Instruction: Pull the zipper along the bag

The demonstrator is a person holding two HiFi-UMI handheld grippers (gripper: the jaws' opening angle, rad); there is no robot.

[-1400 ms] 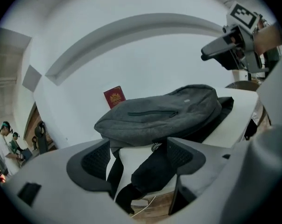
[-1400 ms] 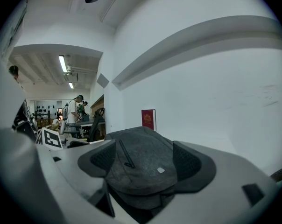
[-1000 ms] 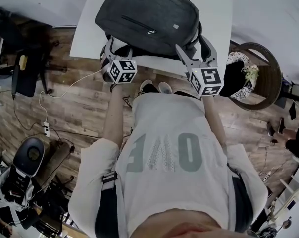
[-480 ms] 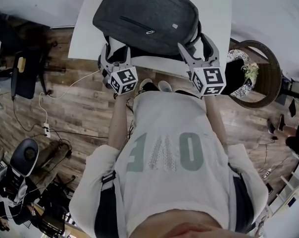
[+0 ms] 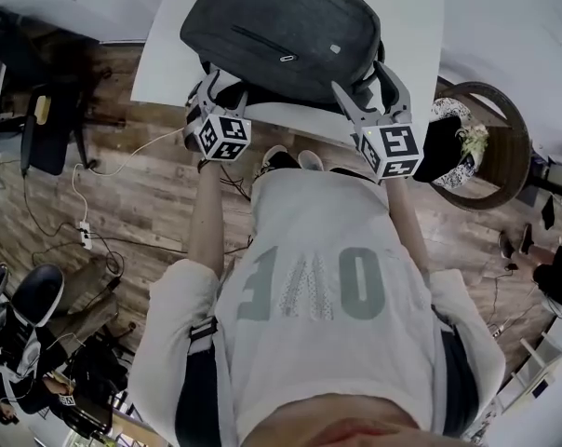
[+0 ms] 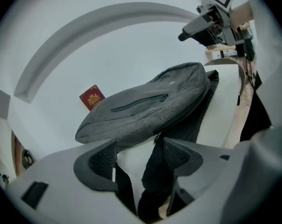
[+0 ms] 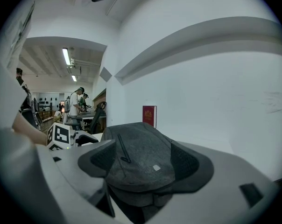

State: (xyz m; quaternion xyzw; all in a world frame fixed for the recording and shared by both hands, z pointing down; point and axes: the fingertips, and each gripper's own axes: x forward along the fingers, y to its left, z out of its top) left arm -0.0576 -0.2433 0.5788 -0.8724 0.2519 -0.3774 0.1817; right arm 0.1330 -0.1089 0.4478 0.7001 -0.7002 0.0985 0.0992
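Grippers flank the near edge of the grey bag (image 5: 281,31), which lies flat across the white desk (image 5: 165,63) with its front pocket up. The right gripper (image 7: 143,160) spreads its jaws wide round the bag's near right corner, I'd say to stop the bag sliding once the pull starts. Whether its pads actually press the fabric I can't tell. The left gripper (image 6: 140,154), at the bag's near left, is open and has just been closing a little. A dark strap (image 6: 152,181) hangs untouched between its jaws, and what looks like the zipper pull (image 6: 156,136) sits just beyond the tips, so nothing is gripped there yet. Behind the bag a red booklet (image 6: 92,97) leans on the white wall (image 7: 215,92). Below the bag's near edge, past the desk, runs wooden flooring (image 5: 151,194) with a trailing cable (image 5: 81,194).
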